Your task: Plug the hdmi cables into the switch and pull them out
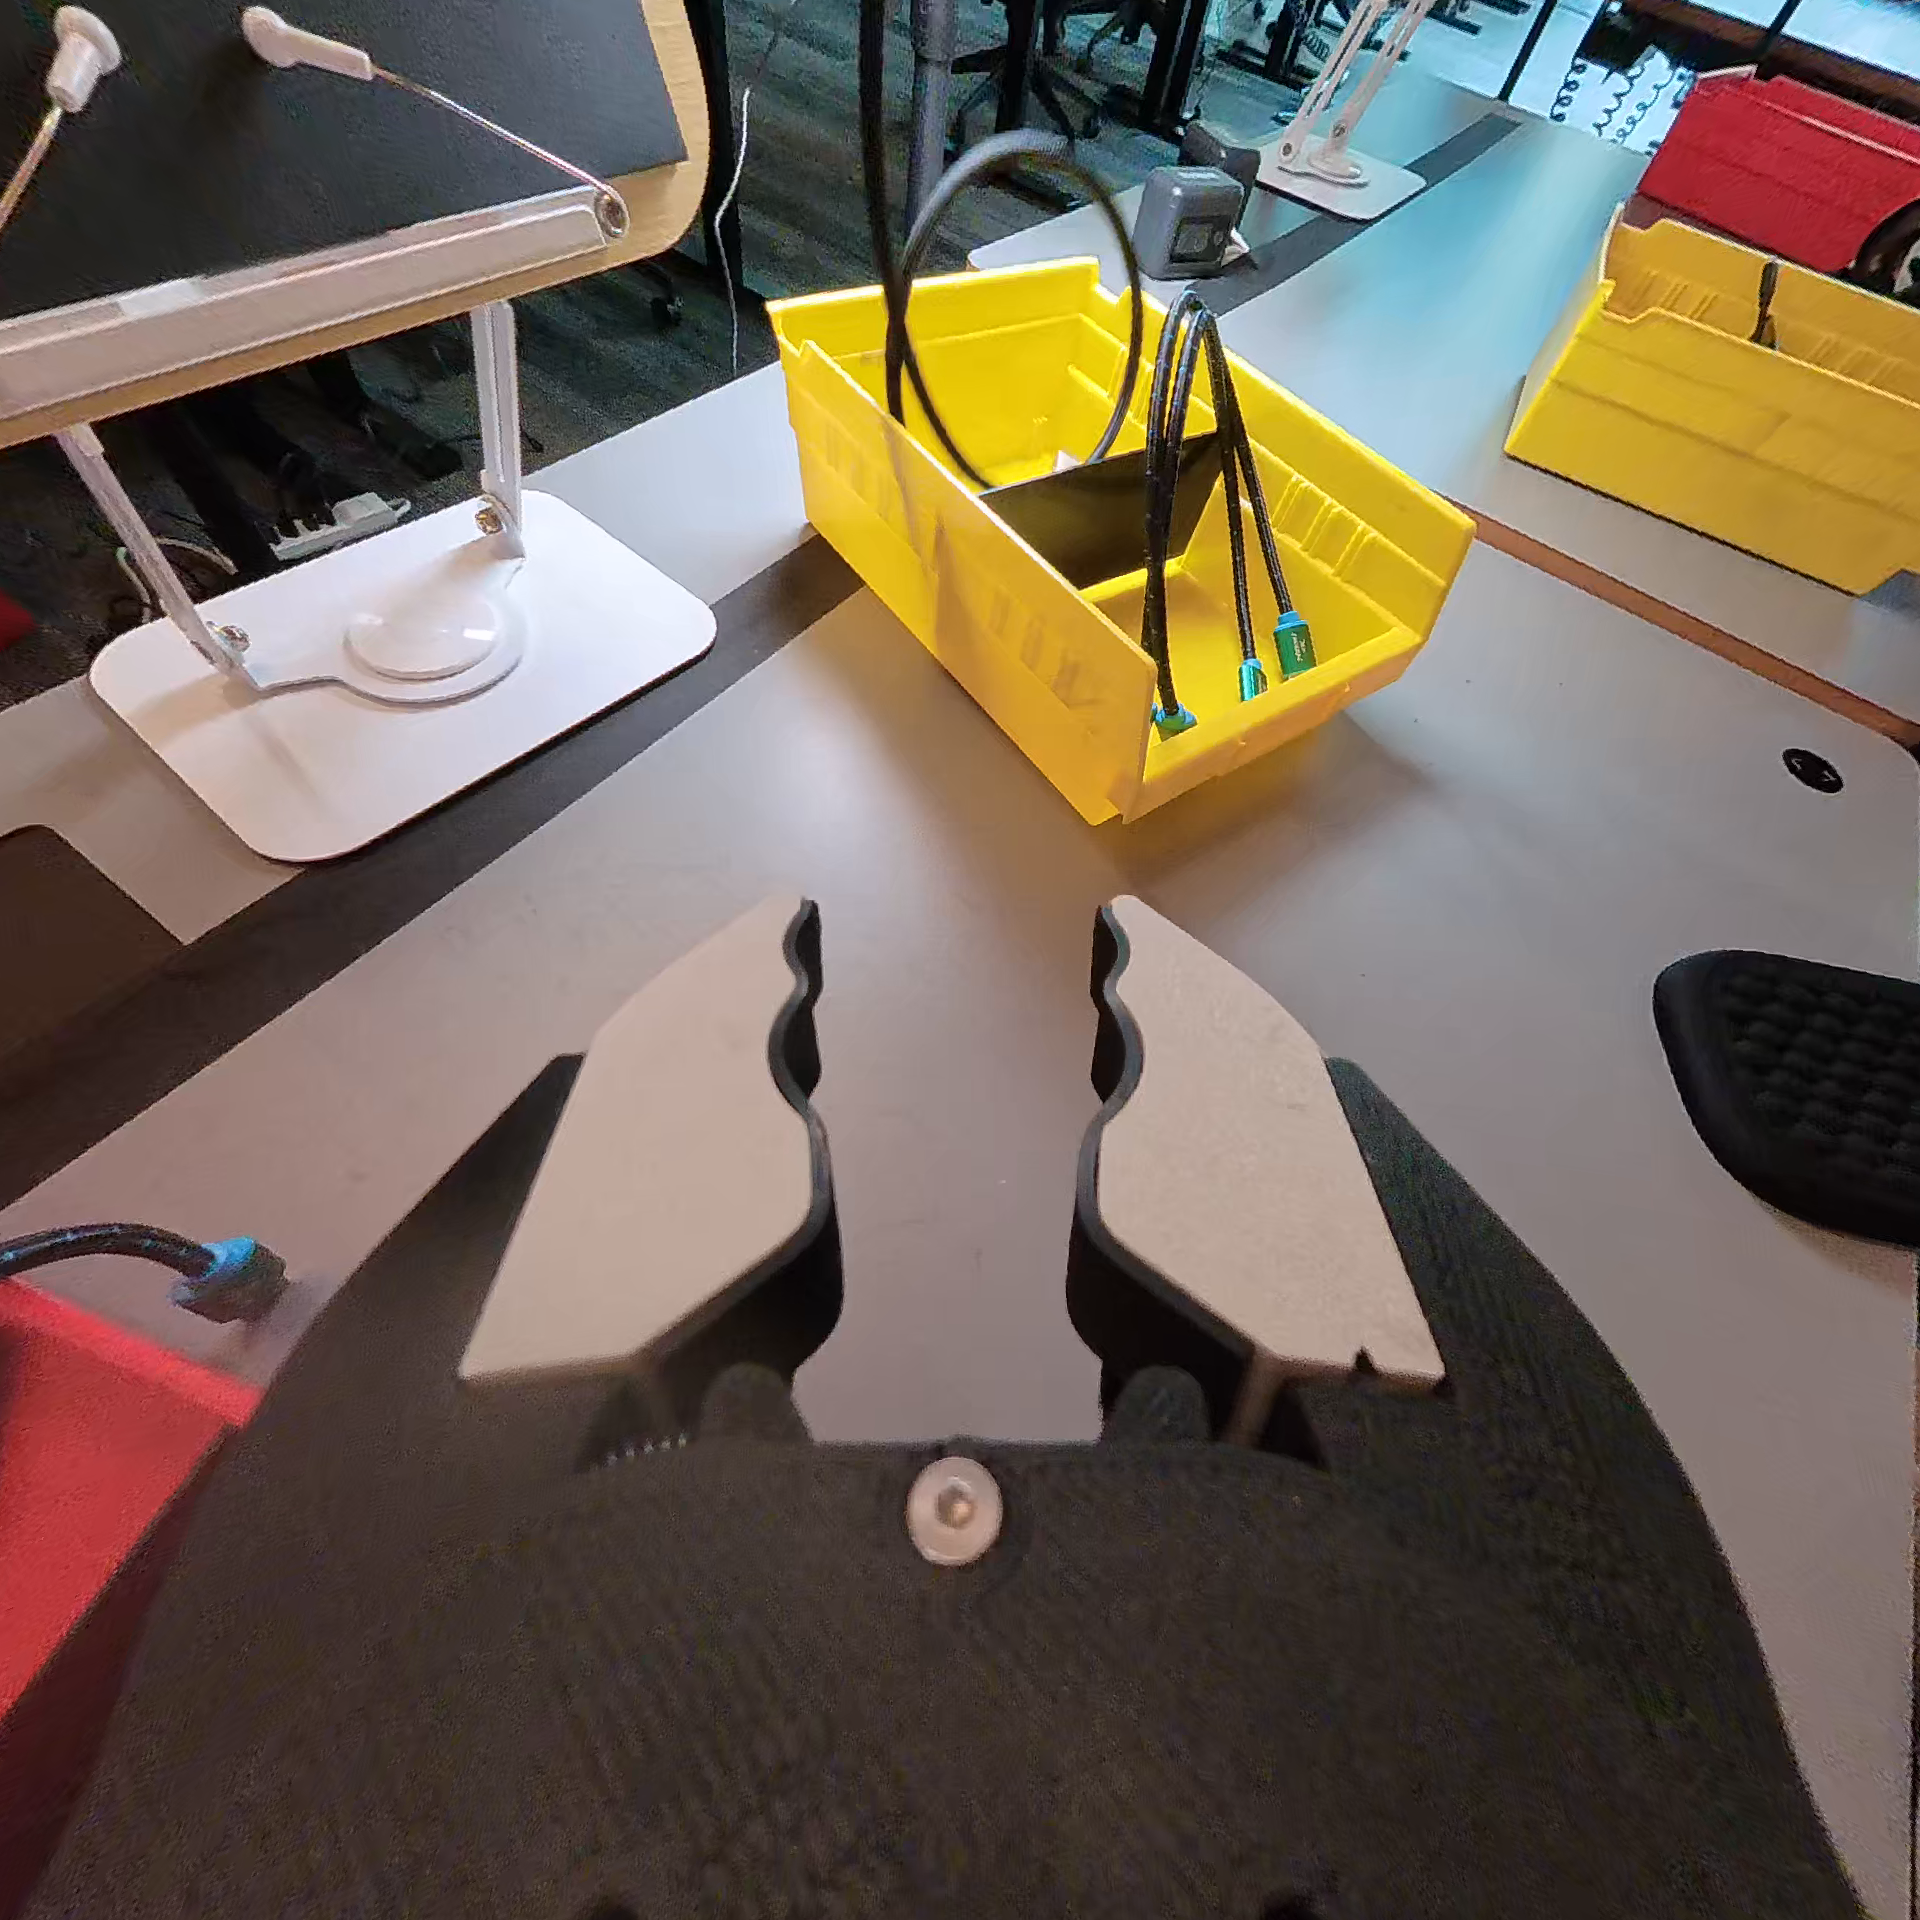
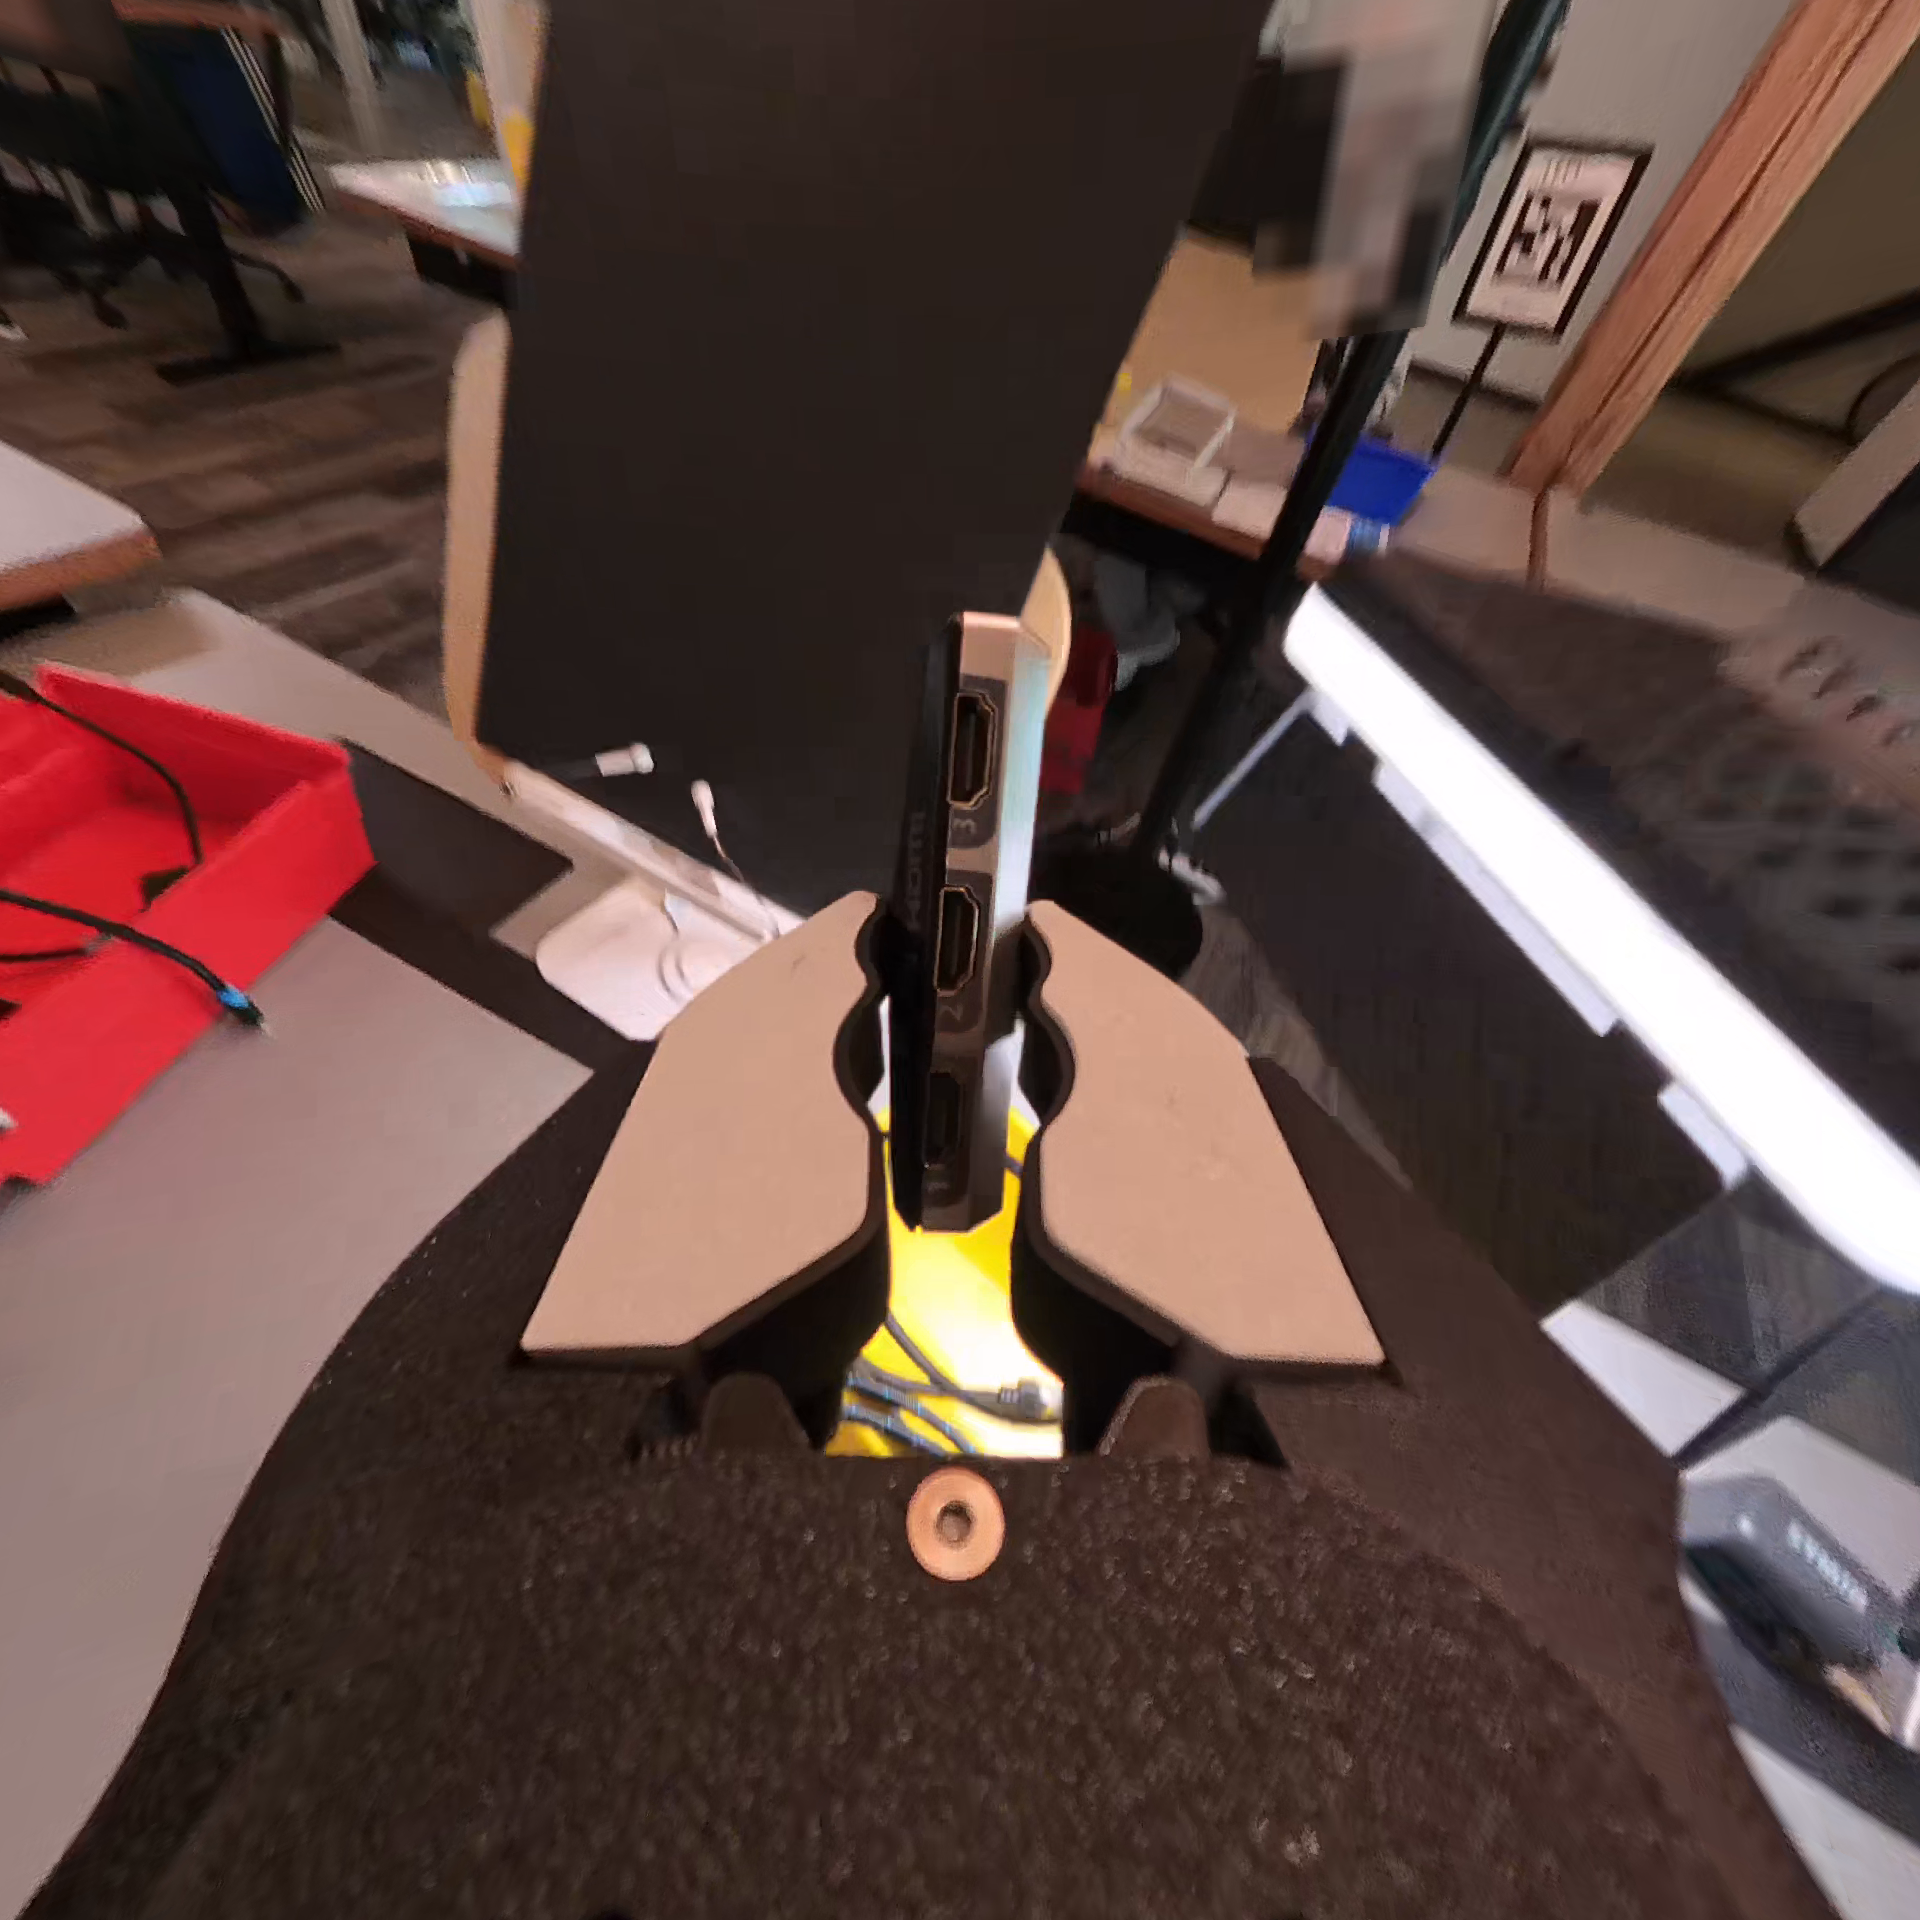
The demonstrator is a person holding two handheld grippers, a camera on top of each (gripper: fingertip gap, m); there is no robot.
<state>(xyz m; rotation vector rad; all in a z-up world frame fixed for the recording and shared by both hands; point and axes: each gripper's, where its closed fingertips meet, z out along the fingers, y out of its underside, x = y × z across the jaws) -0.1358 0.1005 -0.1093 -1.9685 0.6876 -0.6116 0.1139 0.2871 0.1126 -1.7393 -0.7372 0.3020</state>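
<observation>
Yellow bin — teal-tipped black cables

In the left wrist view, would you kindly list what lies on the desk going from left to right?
Red bin corner → white flat-based stand → near yellow plastic bin holding braided cables → second yellow bin at the right edge.

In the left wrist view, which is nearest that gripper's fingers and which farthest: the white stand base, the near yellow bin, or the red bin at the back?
1. White stand base, ahead left.
2. Near yellow bin, ahead, slightly right; close to call with the base.
3. Red bin, far back right.
</observation>
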